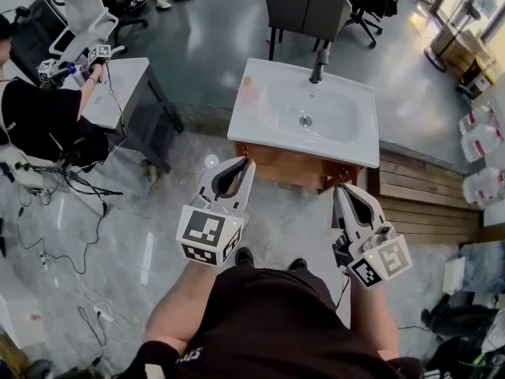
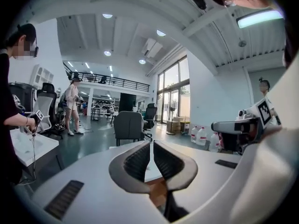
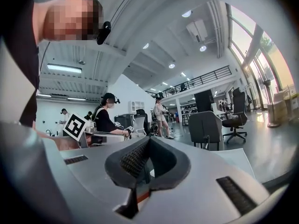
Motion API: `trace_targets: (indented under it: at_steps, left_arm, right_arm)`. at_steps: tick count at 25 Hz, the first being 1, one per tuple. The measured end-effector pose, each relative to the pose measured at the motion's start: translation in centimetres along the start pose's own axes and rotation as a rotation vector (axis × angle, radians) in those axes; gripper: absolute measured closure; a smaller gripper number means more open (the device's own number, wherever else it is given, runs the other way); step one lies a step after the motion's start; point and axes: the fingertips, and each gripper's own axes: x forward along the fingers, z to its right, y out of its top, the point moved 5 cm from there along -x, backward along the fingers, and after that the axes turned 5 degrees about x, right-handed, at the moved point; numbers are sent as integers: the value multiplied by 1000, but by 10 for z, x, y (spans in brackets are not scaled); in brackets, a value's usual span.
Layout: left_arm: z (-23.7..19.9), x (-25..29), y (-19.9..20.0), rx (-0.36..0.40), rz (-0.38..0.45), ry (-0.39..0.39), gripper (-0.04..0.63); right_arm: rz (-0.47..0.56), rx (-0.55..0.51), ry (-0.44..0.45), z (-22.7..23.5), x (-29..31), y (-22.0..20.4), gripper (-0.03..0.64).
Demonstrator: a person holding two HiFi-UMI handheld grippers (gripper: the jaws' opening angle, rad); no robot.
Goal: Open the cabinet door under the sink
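Note:
A white sink (image 1: 260,113) with a dark faucet (image 1: 319,65) sits on a wooden cabinet (image 1: 276,166), seen from above in the head view. Only the top strip of the cabinet's front shows, and its door is hidden below the basin. My left gripper (image 1: 247,162) is held in the air just before the cabinet's front left, shut with nothing between its jaws. My right gripper (image 1: 339,188) hangs near the front right corner, also shut and empty. Neither touches the cabinet. In the left gripper view the left gripper (image 2: 152,143) points level at the sink's edge. The right gripper (image 3: 148,139) points level too.
A grey chair (image 1: 306,6) stands behind the sink. At the left a person (image 1: 39,117) sits at a white desk (image 1: 126,77), with cables (image 1: 79,188) trailing over the floor. A wooden platform (image 1: 426,200) and water jugs (image 1: 481,140) lie to the right.

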Motion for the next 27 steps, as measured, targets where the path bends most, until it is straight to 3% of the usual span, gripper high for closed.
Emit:
trace_targets:
  at_steps: [5,12,27]
  left_arm:
    - [12,8,13,24,0,47,558]
    - [63,30,32,64,4,62,558]
    - [104,58,31,34,-33,81,558]
  right_arm:
    - [24,-19,-1,25,-10,11,606]
    - [11,-26,28,63,-41,19,606]
    - [-2,2,25,111,-70,17,606]
